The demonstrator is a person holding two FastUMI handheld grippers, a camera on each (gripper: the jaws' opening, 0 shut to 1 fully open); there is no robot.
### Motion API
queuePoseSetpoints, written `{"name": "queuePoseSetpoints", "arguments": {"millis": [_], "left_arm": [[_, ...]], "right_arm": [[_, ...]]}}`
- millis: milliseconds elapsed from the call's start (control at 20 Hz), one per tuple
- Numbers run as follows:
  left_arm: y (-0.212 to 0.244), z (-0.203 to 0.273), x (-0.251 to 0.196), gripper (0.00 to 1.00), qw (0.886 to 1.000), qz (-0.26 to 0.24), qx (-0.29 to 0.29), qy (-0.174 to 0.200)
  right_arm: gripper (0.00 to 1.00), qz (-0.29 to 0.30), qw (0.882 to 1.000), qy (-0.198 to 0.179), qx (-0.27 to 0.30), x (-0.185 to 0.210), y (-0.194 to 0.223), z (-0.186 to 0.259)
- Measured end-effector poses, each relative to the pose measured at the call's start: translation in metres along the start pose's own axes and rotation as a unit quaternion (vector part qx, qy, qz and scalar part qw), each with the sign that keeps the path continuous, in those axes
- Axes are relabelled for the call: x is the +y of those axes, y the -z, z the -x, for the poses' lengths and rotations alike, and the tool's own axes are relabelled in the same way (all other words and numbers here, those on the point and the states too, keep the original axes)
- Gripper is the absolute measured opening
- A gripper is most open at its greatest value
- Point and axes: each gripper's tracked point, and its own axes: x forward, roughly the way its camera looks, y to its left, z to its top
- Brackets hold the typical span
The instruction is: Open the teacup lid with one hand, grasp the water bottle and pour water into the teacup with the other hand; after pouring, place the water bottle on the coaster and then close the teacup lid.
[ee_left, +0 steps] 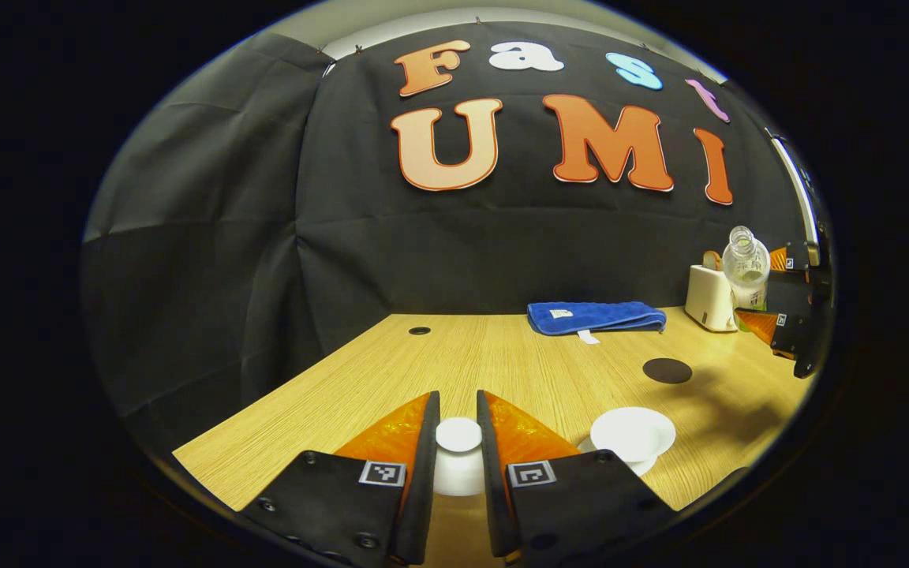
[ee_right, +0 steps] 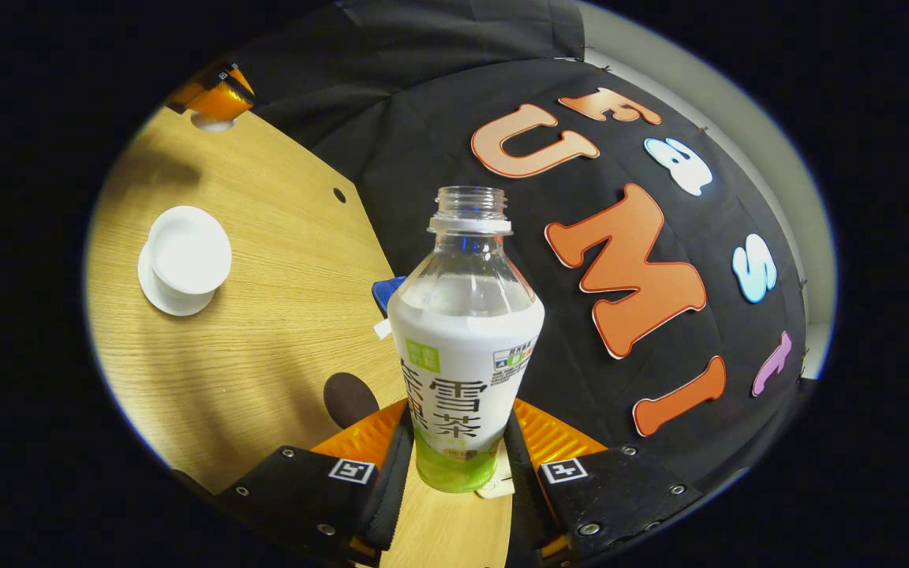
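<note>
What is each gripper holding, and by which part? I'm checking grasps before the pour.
The left gripper holds the teacup lid by its knob. The right gripper holds the water bottle by its lower body.

You face a light wood-grain worktop point(ee_left: 502, 355) that is closed in at its far and left edges by the booth's black cloth wall point(ee_left: 210, 260), which hangs in soft folds with a seam near the far left corner. Above the cloth you can see a strip of pale wall point(ee_left: 360, 20). A small round dark hole point(ee_left: 420, 330) sits in the worktop near that corner.
</note>
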Motion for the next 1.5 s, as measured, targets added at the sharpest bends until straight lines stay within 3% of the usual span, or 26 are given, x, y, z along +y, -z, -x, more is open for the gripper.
{"name": "queuePoseSetpoints", "arguments": {"millis": [300,700,900,1100,1500], "left_arm": [[0.003,0.0,0.012,0.33,1.0,-0.003,0.003,-0.009],[0.016,-0.003,0.025,0.33,1.0,-0.005,0.015,-0.019],[0.021,-0.003,0.029,0.33,1.0,-0.003,0.017,-0.019],[0.029,-0.004,0.033,0.33,0.999,0.001,0.024,-0.021],[0.035,-0.003,0.043,0.33,0.999,0.0,0.031,-0.027]], "right_arm": [[0.62,0.084,0.996,0.018,-0.01,0.002,-0.008,-0.006],[0.62,0.162,0.986,0.006,-0.025,0.031,-0.019,-0.017],[0.62,0.213,0.976,0.007,-0.035,0.041,-0.026,-0.019],[0.62,0.283,0.958,0.023,-0.048,0.047,-0.036,-0.025],[0.62,0.35,0.933,0.034,-0.071,0.056,-0.05,-0.021]]}}
